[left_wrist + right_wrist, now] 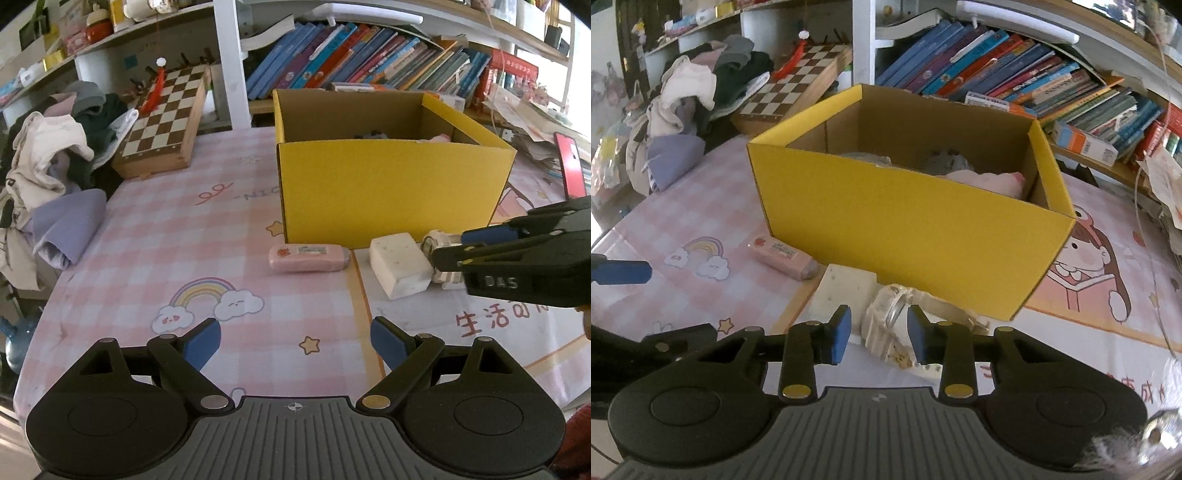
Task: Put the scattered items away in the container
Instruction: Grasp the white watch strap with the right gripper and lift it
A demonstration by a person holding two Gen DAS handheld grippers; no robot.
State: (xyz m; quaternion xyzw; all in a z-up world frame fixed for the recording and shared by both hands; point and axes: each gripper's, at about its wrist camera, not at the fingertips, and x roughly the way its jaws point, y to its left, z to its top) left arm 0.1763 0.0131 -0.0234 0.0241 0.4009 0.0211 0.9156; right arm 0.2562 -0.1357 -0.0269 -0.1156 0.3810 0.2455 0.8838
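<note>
At six o'clock of the yellow box (916,236), the right gripper (879,334), jaws apart astride the white watch (886,314), should close squarely on its case, while the left gripper (295,341) hangs spread and empty.

1. The left tongs (295,341) have a matte black plastic frame with two round, disc-shaped housings at either side.
2. Between the housings sits a grey ribbed plate bearing a small white crosshair mark.
3. Black link bars run forward from the housings, pinned with silver and brass-coloured round rivets.
4. Each finger ends in a blue pad (201,345).
5. The right tongs (879,334) share the same build: black frame, grey ribbed centre plate, yellowish rivets, blue pads (840,334).
6. Seen from the side in the left camera, the right tongs carry raised letters reading "DAS" on their black body.
</note>
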